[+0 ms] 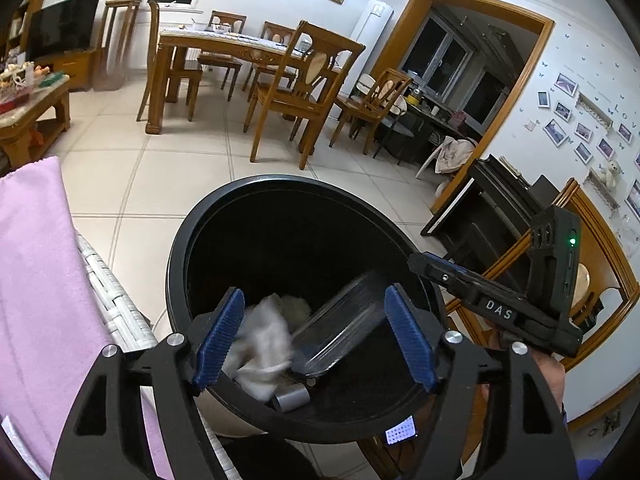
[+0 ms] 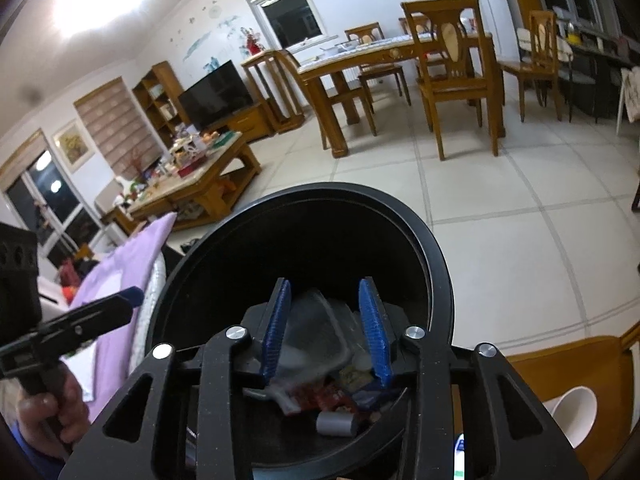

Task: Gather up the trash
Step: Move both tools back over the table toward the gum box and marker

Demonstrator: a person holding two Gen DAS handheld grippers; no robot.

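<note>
A round black trash bin (image 1: pixel 296 180) stands open below both grippers. In the left wrist view my left gripper (image 1: pixel 315 292) is open over the bin's mouth. A crumpled white tissue (image 1: pixel 264 332) and a clear plastic container (image 1: pixel 340 328) lie blurred and loose between its blue pads. A grey cylinder (image 1: pixel 292 396) rests at the bottom. My right gripper (image 2: pixel 325 284) hangs over the same bin (image 2: pixel 340 188), its jaws partly apart. A blurred clear plastic piece (image 2: pixel 320 332) sits between them, above a red wrapper (image 2: pixel 320 394) and other scraps. No pad visibly presses on anything.
A purple towel (image 1: pixel 36 260) covers a white wicker seat left of the bin. Wooden dining chairs (image 1: pixel 296 92) and a table stand on the tiled floor beyond. A black cabinet (image 1: pixel 492 208) is at the right, and a cluttered coffee table (image 2: pixel 200 176) at the far left.
</note>
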